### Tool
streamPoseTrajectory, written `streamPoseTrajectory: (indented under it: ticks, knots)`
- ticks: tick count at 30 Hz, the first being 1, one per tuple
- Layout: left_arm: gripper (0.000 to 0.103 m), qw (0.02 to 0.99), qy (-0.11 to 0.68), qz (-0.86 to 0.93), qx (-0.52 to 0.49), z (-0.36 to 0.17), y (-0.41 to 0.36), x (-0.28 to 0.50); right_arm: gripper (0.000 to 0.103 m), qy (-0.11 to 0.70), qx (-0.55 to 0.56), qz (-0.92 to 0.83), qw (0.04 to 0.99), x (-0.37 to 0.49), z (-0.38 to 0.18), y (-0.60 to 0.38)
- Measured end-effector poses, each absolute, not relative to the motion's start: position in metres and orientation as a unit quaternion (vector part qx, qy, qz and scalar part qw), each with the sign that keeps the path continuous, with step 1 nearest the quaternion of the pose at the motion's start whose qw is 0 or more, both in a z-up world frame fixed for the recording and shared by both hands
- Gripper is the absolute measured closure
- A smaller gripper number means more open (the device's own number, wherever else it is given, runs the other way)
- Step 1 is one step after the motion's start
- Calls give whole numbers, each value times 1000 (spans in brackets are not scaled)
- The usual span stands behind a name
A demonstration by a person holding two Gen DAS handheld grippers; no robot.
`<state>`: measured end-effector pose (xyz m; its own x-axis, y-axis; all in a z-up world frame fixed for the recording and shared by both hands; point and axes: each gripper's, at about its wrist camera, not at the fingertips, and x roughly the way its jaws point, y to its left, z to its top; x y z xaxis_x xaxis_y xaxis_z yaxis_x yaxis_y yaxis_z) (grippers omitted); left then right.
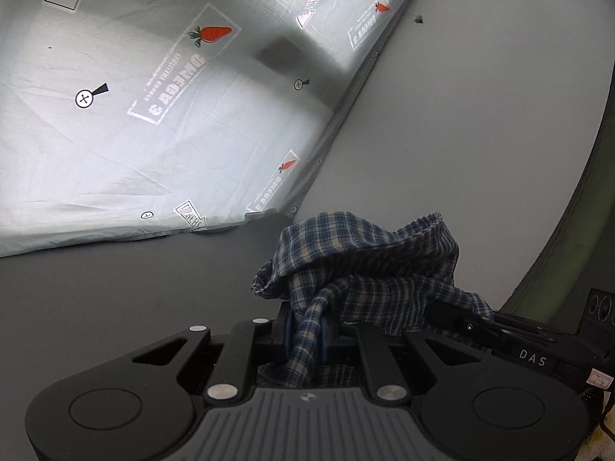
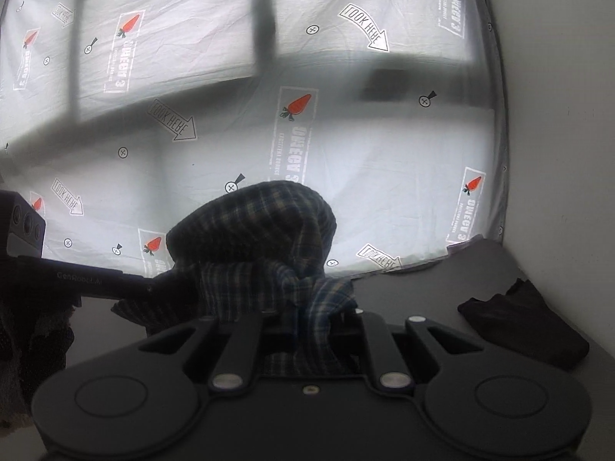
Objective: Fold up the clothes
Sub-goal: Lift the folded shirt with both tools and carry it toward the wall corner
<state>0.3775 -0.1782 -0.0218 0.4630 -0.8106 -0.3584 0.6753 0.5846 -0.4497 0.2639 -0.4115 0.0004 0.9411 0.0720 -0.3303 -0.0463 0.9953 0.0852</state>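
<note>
Setting: an indoor recording set-up, more like a lab or data-collection room than a lived-in home. Evidence: a pale printed sheet (image 2: 384, 161) hung as a backdrop over a window, whose frame shows through as dark bars; the sheet carries carrot pictures, "LOOK HERE" arrows and cross-in-circle marks. A plain grey wall (image 1: 480, 115) stands beside it. A bare dark grey work surface (image 1: 115, 307) lies below. A dark folded garment (image 2: 522, 322) rests on that surface.

Black tongs (image 1: 307, 326) — 2 blue pads, silver rivets, ribbed grey housing.
</note>
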Motion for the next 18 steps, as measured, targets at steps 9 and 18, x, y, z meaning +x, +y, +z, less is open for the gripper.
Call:
streamPoseTrajectory:
  ticks: [9, 18]
  knots:
    - [89, 851, 294, -396, -180, -43, -320, 347, 91, 164, 55, 103, 980, 259, 1, -583]
    - [89, 834, 329, -372, -239, -36, -464, 395, 90, 181, 20, 154, 971, 312, 20, -738]
